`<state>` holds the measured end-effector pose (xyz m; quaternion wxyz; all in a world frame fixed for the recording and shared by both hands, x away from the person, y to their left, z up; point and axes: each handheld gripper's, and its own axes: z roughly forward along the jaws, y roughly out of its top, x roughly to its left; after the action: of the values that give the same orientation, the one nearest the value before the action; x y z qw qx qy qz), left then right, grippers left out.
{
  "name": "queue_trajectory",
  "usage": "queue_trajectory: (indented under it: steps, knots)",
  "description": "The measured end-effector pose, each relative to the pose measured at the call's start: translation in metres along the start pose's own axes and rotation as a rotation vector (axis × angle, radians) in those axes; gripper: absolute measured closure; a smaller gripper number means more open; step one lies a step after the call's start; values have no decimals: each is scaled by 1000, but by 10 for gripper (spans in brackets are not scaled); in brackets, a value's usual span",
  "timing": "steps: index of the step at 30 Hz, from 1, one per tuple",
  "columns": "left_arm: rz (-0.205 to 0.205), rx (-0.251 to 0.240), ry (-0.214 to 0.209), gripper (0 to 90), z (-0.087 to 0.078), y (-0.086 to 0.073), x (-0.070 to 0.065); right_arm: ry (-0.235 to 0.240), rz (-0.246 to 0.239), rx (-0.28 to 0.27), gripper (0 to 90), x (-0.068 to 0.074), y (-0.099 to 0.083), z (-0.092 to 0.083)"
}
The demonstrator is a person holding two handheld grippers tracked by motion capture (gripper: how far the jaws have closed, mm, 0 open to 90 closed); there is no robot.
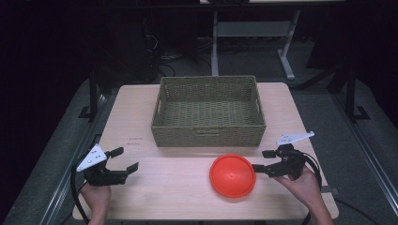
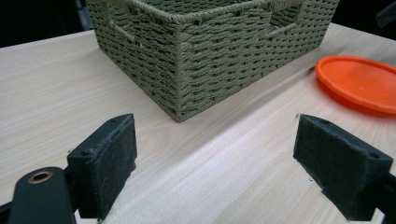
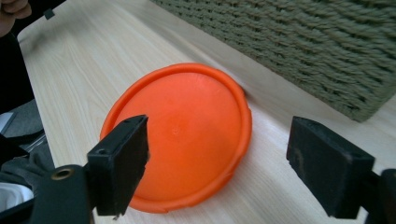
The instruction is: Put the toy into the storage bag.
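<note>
The right tongs [image 1: 261,160] were spread wide and held nothing. The orange plate [image 1: 232,176] lay flat on the desk [image 1: 155,187] just in front of their tips, and in the right gripper view one of the black jaws sat over the plate's [image 3: 187,130] near edge (I could not tell if it touched). Past the plate, away from the right tongs, stood the woven basket [image 1: 209,133], close beside the plate. The left tongs [image 1: 125,159] were wide too, with nothing in them, well apart from the plate. In the left gripper view the basket's [image 2: 205,60] corner was right ahead and the plate [image 2: 359,81] was off to the right.
</note>
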<state>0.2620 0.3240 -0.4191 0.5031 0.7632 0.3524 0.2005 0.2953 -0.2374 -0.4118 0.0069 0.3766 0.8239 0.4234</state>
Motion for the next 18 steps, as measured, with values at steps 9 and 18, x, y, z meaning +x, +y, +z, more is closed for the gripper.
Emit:
queue_trajectory:
  steps: [9,18]
  knots:
    - [5,8,2,126,0,0,0,8,28,72,230,-3,4,17]
    - [13,12,4,126,1,0,0,36,71,149,314,-12,6,33]
